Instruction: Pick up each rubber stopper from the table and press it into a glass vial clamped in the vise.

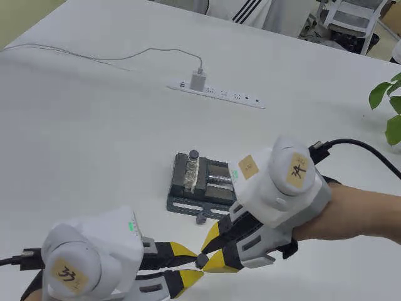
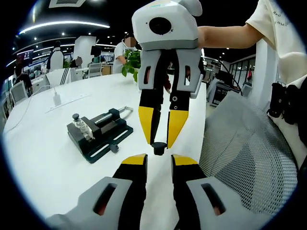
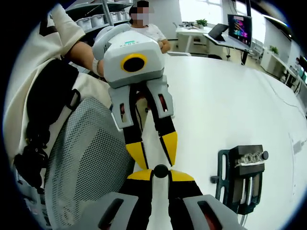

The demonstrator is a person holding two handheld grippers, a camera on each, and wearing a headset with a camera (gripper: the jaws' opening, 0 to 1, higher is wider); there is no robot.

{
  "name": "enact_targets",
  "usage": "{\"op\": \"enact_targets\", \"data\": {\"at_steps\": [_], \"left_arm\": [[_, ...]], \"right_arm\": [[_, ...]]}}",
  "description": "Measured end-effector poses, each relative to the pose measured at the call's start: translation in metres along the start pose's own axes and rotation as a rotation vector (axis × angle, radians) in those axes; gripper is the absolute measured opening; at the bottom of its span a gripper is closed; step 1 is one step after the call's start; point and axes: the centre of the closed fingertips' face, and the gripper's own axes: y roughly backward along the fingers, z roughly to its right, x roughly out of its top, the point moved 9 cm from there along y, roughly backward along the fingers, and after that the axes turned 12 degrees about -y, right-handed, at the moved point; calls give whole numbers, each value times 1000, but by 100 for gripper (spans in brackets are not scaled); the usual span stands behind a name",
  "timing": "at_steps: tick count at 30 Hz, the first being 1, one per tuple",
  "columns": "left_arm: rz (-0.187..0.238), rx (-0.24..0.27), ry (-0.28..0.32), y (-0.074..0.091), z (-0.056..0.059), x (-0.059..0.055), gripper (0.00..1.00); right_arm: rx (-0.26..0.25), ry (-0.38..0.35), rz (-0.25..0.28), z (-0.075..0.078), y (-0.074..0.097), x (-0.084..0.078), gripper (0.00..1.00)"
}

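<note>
Rubber stopper [image 2: 159, 149] is held between the jaw tips of the right gripper [image 3: 160, 175], above the table [image 1: 94, 138], near the vise [image 1: 216, 188]; the left gripper [image 2: 159, 161] has its jaws narrowly apart, holding nothing

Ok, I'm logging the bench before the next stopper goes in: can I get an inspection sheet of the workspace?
Surface: white table, smooth.
Job's things: vise holding glass vials in a row, fitted stopper on the end one; held stopper between the right tool's tips.
Clutter: nothing seen.
Grippers: right tool shut on held stopper; left tool open, tip to tip with it.
Cables: power strip with white charger and its cable; black cable off the right tool.
Surroundings: plant, office chairs, mesh chair back.
</note>
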Motion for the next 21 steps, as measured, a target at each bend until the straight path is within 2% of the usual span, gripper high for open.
{"op": "enact_targets", "data": {"at_steps": [7, 8, 10, 14, 16, 18, 19, 21], "left_arm": [[-27, 84, 14, 2, -7, -10, 56], [-22, 110, 12, 3, -9, -11, 61], [-23, 125, 14, 5, -11, -12, 70], [-41, 200, 19, 10, -19, -17, 84], [-55, 230, 46, 13, -24, -21, 91], [-45, 257, 54, 16, -28, -23, 96], [-58, 277, 60, 18, -30, -25, 99], [-71, 275, 72, 19, -32, -29, 99]], "right_arm": [[-13, -4, -25, 5, -2, -6, 7], [-12, -8, -27, 5, -2, -7, 7], [-10, -10, -28, 5, -3, -7, 7], [-10, -13, -27, 6, -3, -7, 7], [-9, -15, -26, 7, -3, -7, 7], [-10, -13, -27, 8, -3, -7, 7], [-8, -14, -28, 8, -3, -7, 7], [-10, -13, -31, 9, -2, -8, 7]]}}
